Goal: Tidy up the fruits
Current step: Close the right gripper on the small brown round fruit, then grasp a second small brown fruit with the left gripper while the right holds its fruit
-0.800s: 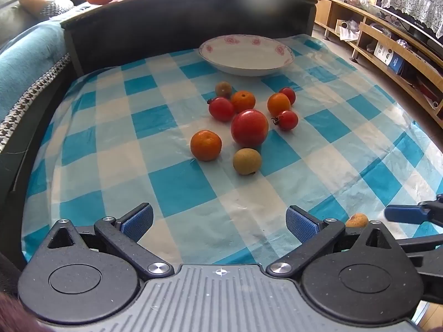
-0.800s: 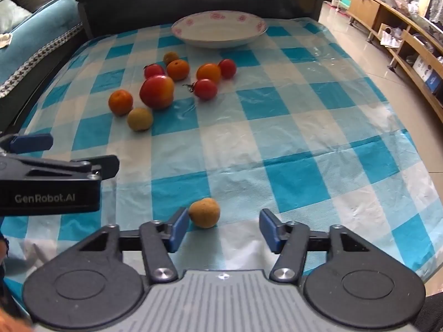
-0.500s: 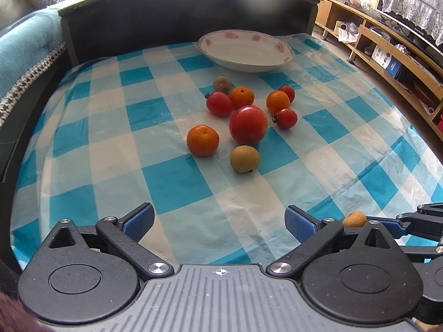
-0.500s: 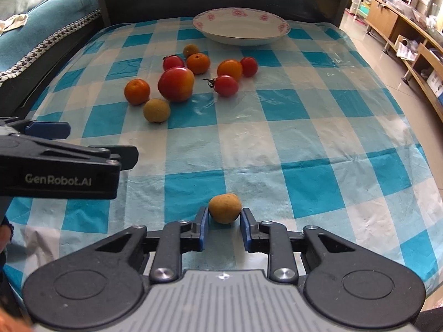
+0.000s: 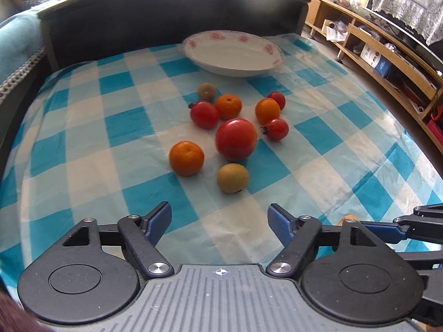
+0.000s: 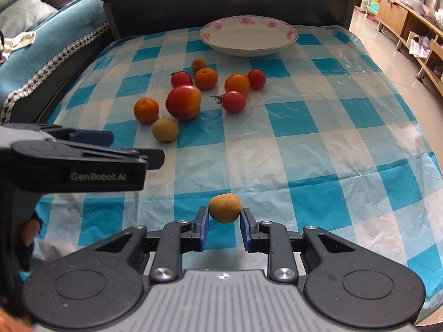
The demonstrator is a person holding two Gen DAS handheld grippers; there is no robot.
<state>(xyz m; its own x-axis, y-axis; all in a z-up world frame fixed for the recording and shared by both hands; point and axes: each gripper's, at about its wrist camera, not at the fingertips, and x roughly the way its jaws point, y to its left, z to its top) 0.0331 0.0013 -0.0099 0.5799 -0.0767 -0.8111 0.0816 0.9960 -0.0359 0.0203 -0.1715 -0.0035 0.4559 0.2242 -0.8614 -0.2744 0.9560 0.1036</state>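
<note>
Pinching a small tan longan [image 6: 224, 208] between its blue pads, the right gripper [image 6: 223, 221] holds it near the table's front edge, far from the flowered bowl [image 6: 249, 36]. Being round and caught only near the fingertips, it could squirt out and roll off the checked tablecloth [image 6: 318, 144]. The left gripper [image 5: 220, 221] hovers spread wide and empty, short of the fruit cluster [image 5: 235, 138].

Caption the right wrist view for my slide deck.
Right gripper shut on a small tan fruit above the checked tablecloth.

both wrist views low, facing bowl [image 5: 232, 55], sharing fruit cluster [image 6: 193, 94]
</note>
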